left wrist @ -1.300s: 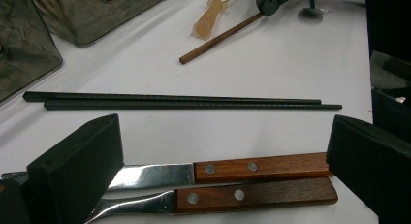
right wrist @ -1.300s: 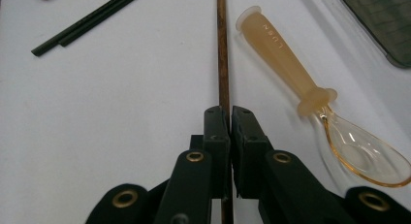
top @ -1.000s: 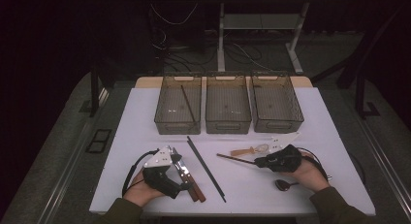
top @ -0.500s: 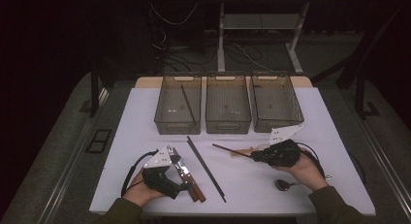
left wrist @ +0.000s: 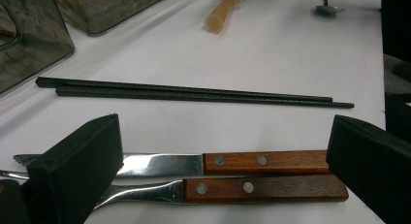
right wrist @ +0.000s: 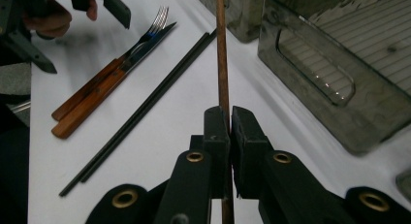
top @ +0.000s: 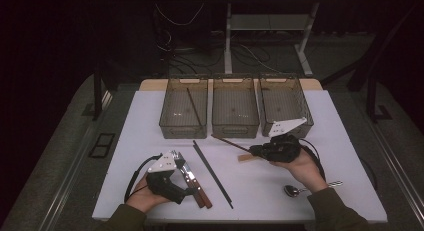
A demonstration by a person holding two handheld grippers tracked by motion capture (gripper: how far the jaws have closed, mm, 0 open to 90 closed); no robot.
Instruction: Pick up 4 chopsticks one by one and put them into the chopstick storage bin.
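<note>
My right gripper (top: 255,150) is shut on a thin brown chopstick (top: 231,143) and holds it off the white table, its tip pointing left toward the front of the middle bin (top: 235,127). In the right gripper view the stick (right wrist: 222,54) runs straight up from between the shut pads (right wrist: 229,118). My left gripper (top: 187,178) rests near the front left, open. Its jaws (left wrist: 223,156) straddle the wooden handles of a knife (left wrist: 265,161) and a fork (left wrist: 261,187) without pressing on them. A black chopstick (top: 195,110) leans inside the left bin (top: 172,127).
A pair of black chopsticks (top: 212,174) lies diagonally mid-table. A third smoky bin (top: 306,118) stands at the back right. A tan-handled utensil (top: 245,157) lies under my right gripper, and a spoon (top: 292,190) sits by the right wrist.
My right gripper has risen and moved toward the bins with the brown chopstick, whose tip now points near the middle bin's front. The left hand has stayed put.
</note>
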